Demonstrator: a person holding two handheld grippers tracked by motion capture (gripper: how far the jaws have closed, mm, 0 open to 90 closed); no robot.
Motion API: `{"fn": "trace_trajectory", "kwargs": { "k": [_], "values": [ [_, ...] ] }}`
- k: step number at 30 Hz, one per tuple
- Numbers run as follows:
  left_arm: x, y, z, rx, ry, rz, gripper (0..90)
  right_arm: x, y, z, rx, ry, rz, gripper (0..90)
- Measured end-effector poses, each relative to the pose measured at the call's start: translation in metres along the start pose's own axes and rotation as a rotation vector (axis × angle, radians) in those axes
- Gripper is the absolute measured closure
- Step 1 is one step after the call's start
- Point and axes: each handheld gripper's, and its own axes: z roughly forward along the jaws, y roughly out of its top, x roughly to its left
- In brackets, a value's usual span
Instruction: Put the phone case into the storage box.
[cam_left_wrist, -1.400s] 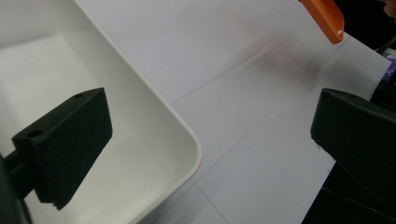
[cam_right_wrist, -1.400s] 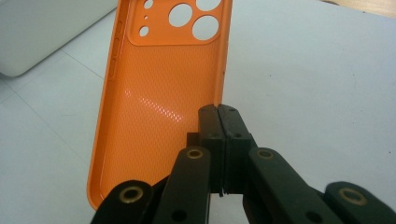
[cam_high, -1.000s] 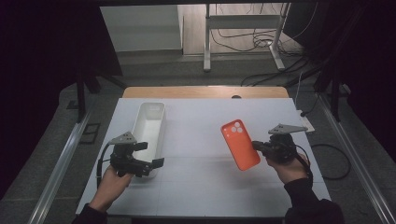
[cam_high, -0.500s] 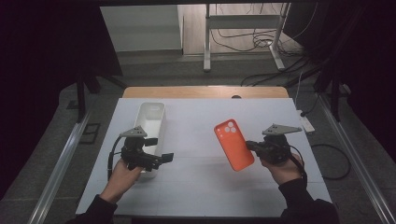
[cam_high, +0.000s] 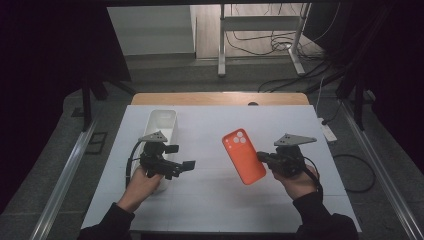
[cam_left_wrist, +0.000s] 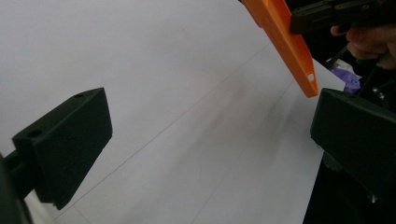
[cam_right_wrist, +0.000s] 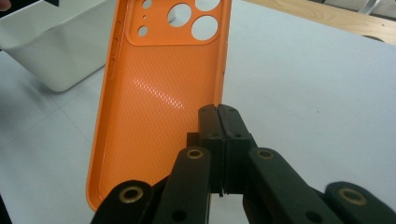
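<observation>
An orange phone case hangs above the white table, right of centre, with its camera cut-outs at the far end. My right gripper is shut on the case's right edge. In the right gripper view the jaws pinch the rim, and the case shows its textured inside. My left gripper stands open and empty at the left, pointing right toward the case. In the left gripper view its jaws stand wide over bare table, with the case's lower end at the top right.
A white rectangular bin stands at the back left, just behind my left hand, and it also appears in the right gripper view. A wooden edge borders the table's far side. A power strip and cables lie on the floor at the right.
Both hands have drifted toward the table's middle. The left gripper moved right, and the right gripper carried the orange case a little to the left.
</observation>
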Motion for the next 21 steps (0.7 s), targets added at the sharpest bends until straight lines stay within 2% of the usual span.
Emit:
{"fn": "trace_trajectory", "kwargs": {
  "k": [7,21],
  "values": [
    [-0.001,0.005,0.005,-0.003,-0.021,-0.002,0.0,0.008,0.002,0.004,-0.004,0.012,-0.013,89.5],
    [-0.005,0.010,0.022,0.023,-0.065,-0.011,0.0,0.021,0.006,0.010,-0.012,0.031,-0.033,89.4]
  ]
}}
